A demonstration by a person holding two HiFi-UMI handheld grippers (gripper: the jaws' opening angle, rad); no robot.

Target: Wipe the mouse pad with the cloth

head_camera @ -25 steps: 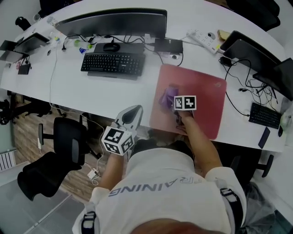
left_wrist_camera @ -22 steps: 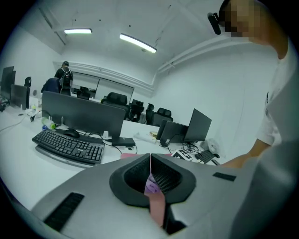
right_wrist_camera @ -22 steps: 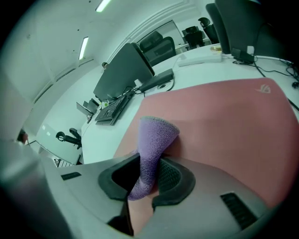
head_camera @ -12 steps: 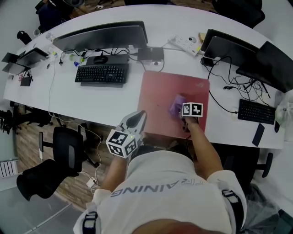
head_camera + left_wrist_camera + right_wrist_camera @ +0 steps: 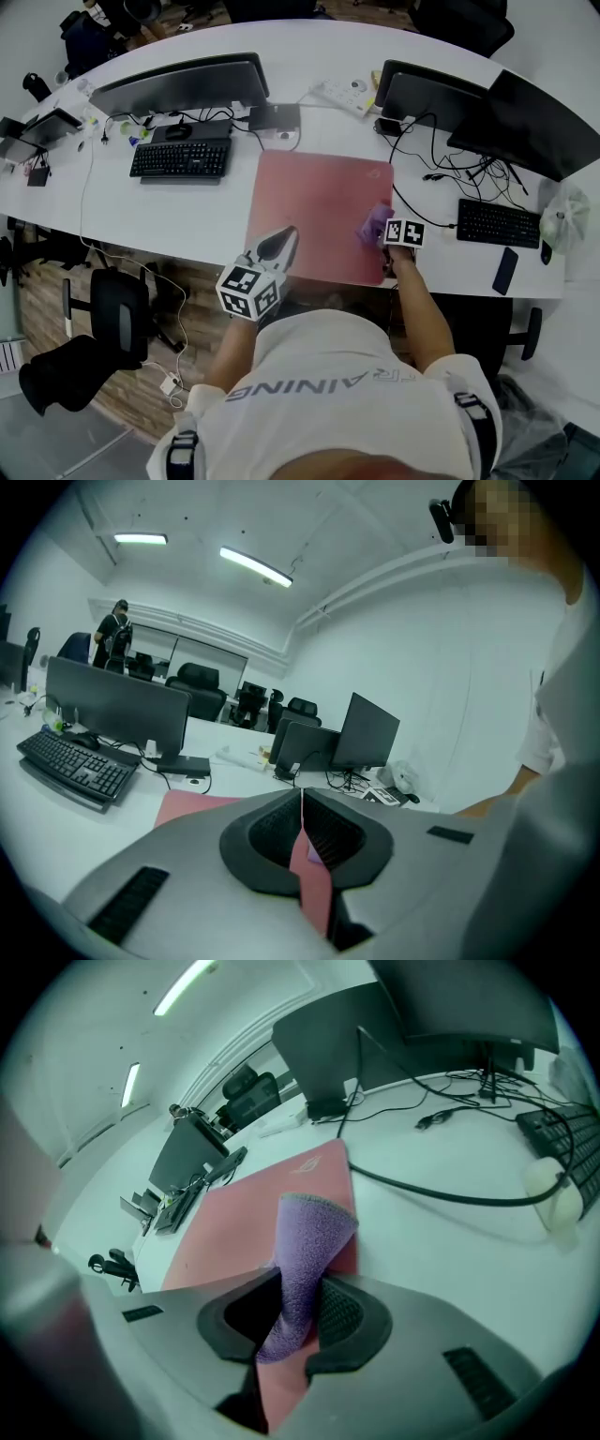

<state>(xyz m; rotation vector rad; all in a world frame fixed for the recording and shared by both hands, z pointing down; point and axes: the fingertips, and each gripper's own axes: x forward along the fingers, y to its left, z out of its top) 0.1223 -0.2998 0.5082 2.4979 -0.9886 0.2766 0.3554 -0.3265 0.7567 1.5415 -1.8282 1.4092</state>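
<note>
A large red mouse pad (image 5: pixel 314 214) lies on the white desk (image 5: pixel 169 211) in front of me. My right gripper (image 5: pixel 384 228) is shut on a purple cloth (image 5: pixel 374 223), which rests on the pad's right side near its edge. In the right gripper view the cloth (image 5: pixel 302 1260) hangs out of the jaws over the pad (image 5: pixel 258 1218). My left gripper (image 5: pixel 276 246) is shut and holds nothing; it hovers at the pad's near left corner. The left gripper view shows its jaws closed together with the pad (image 5: pixel 192 808) beyond.
A black keyboard (image 5: pixel 181 158) and a monitor (image 5: pixel 178 86) stand left of the pad. A power strip (image 5: pixel 342 92), dark monitors (image 5: pixel 445 97), cables (image 5: pixel 427 173) and a second keyboard (image 5: pixel 494 224) crowd the right side. A black office chair (image 5: pixel 89 328) stands below the desk on the left.
My right gripper has dragged the purple cloth from the pad's middle across to its right edge. The left gripper has stayed near the pad's near left corner. My head view shifted.
</note>
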